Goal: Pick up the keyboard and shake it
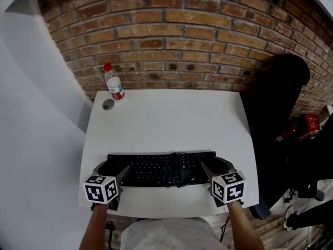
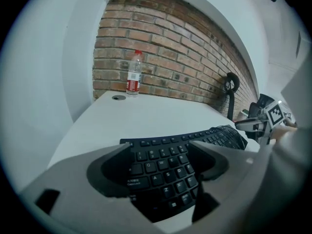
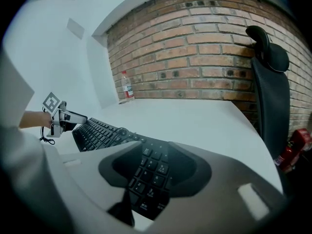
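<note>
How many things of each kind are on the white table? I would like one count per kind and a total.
Black computer keyboard: 1
Clear plastic bottle with red cap: 1
Small grey round disc: 1
Total: 3

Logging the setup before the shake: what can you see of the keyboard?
The keyboard is black, plastic-looking, with pale-lettered keys and a number pad at its right end. It lies flat near the front edge of the white table. A black cable sits bunched on top, right of middle. The left tool and right tool straddle its ends, jaws apart, not clamping.
</note>
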{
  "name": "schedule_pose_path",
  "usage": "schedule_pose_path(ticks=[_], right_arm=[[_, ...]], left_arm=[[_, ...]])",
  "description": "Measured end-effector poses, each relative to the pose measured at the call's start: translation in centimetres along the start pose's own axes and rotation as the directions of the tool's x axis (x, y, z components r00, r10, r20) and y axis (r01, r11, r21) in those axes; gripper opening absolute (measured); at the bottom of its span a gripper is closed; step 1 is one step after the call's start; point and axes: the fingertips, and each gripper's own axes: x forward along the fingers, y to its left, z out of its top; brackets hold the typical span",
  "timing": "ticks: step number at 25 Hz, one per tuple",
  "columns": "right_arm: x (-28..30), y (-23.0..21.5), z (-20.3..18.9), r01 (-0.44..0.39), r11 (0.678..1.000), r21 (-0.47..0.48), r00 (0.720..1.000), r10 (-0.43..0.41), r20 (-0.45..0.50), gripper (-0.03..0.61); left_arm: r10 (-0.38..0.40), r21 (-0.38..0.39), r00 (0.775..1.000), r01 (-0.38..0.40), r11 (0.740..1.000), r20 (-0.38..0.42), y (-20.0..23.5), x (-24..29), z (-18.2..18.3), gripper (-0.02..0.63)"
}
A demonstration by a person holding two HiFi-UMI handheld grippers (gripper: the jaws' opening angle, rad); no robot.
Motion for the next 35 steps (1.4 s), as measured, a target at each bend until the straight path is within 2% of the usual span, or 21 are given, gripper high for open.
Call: schedule_pose_path(ticks=[5,8,12,15,21,26,34,35], right_arm=[[-0.2,-0.5,0.0,0.030,1.000,0.009,1.000,-0.030,-0.003,0.220],[-0.2,-0.7,-0.1,0.044,0.999,0.004,0.999,-0.044,-0.015,0.248],[0.2,-1.0,-0.5,0.054,0.998,0.023,0.998,-0.053,-0.034,0.280],[0.6,-1.4,-0.9,0.063,0.996,0.055,0.997,-0.061,-0.044,0.312],[1.6,-2.6,-1.7,0.048,0.992,0.119,0.996,-0.038,-0.083,0.365],[2.5,-2.8,-1.8,0.005,0.984,0.177,0.994,0.014,-0.111,0.391],[3.2,-2.6,-2.1,-0.030,0.971,0.236,0.984,0.070,-0.162,0.393],[3.2,-2.5,-2.1,-0.035,0.969,0.246,0.983,0.077,-0.164,0.379]], left_arm=[[-0.036,0.014,0.999,0.036,0.999,-0.007,0.8,-0.5,0.1,0.379],[-0.031,-0.014,0.999,0.031,0.999,0.011,1.5,-0.8,0.2,0.414],[-0.038,-0.036,0.999,0.037,0.999,-0.023,2.7,-0.1,-0.4,0.456],[-0.056,-0.041,0.997,0.054,0.998,-0.044,2.9,0.5,-0.7,0.463],[-0.077,-0.046,0.994,0.074,0.996,-0.074,2.8,1.4,-0.8,0.471],[-0.088,-0.053,0.990,0.083,0.995,-0.113,2.3,2.1,-1.3,0.471],[-0.058,-0.061,0.988,0.049,0.997,-0.143,2.2,2.6,-1.3,0.474],[-0.057,-0.060,0.987,0.048,0.997,-0.148,2.1,2.6,-1.3,0.474]])
